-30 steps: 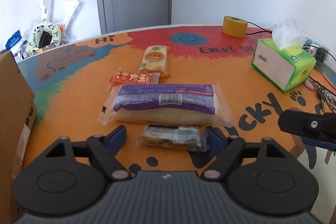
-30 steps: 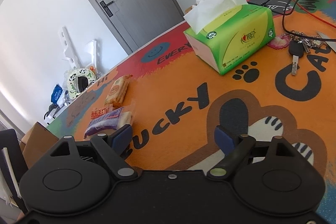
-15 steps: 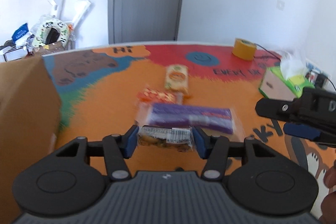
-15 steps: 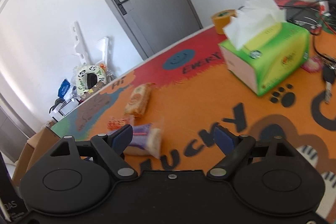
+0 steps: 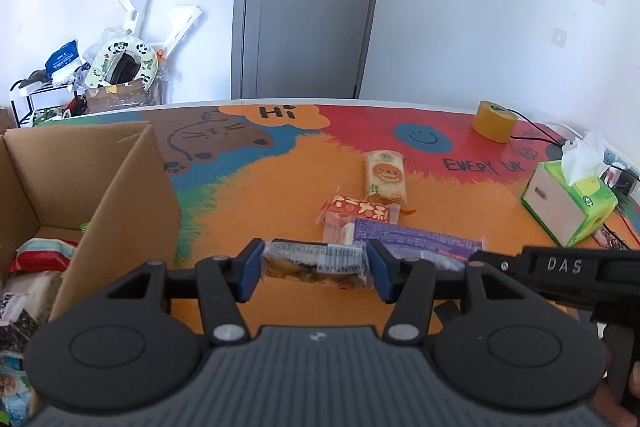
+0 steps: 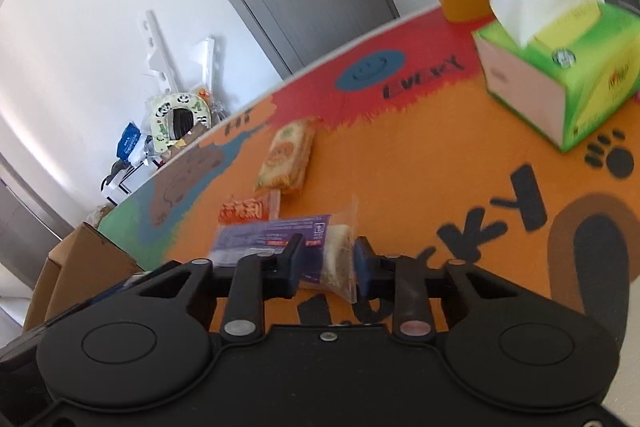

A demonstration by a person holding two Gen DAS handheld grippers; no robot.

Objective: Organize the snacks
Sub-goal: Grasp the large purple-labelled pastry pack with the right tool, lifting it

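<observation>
My left gripper (image 5: 316, 269) now clamps the barcode snack (image 5: 317, 264), lifted off the table right of the cardboard box (image 5: 120, 195), ready to drop in; a second ago it lay between spread jaws. My right gripper (image 6: 327, 261), then wide and empty, now closes around the purple pack's (image 6: 280, 233) end; full pinch unclear

Looked like a lived-in room of a home. Beyond the jaws, a table under a colourful cartoon-printed cloth (image 5: 248, 187), a green tissue box (image 5: 568, 205) off to their right, a grey panelled door (image 5: 308, 3) in a white wall far ahead, and household clutter heaped on a black wire rack (image 5: 36, 93) far left of them.
</observation>
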